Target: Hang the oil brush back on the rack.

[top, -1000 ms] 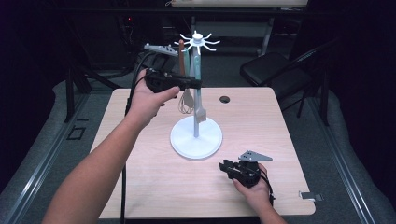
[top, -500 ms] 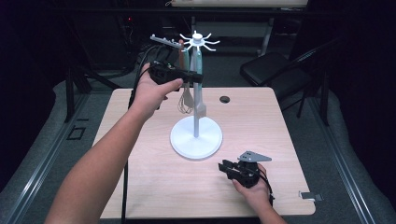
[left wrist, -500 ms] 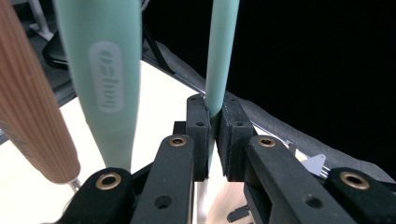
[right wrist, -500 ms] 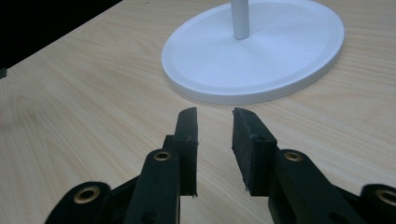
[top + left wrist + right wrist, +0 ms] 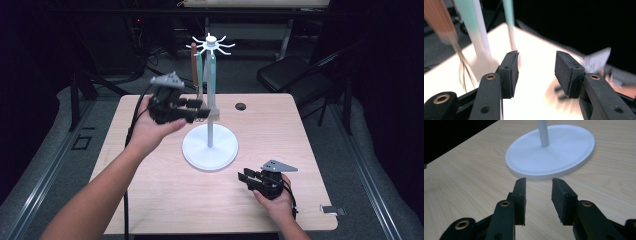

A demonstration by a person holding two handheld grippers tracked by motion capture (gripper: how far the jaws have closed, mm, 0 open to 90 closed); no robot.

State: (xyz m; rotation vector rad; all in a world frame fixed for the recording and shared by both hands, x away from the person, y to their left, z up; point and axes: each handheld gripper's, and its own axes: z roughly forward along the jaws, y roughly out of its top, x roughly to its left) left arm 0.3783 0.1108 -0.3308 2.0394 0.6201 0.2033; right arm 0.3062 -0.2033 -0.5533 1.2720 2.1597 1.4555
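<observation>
A white rack stands mid-table on a round base (image 5: 210, 150), its hooks (image 5: 211, 44) at the top. From the hooks hang a brown-handled whisk (image 5: 194, 67) and two teal-handled utensils (image 5: 212, 75). My left gripper (image 5: 202, 110) hovers just left of the pole, below the hooks; its jaws have just been opening and nothing is between them. Its own view shows the left gripper (image 5: 536, 65) open, with the blurred whisk (image 5: 439, 22) and a teal handle (image 5: 509, 15) beyond. My right gripper (image 5: 244, 177) rests near the base; its jaws have also just widened, with the right gripper (image 5: 539, 187) empty before the base (image 5: 551, 152).
A small black round hole (image 5: 241, 106) lies in the wooden table (image 5: 150, 190) behind the rack. A metal clip (image 5: 332, 209) sits at the table's right front edge. A dark chair (image 5: 290, 70) stands beyond the far right corner.
My left gripper has let go of the brown-handled whisk, which now hangs from the rack, opened its jaws, and dropped down from the hooks. The right hand has stayed put.
</observation>
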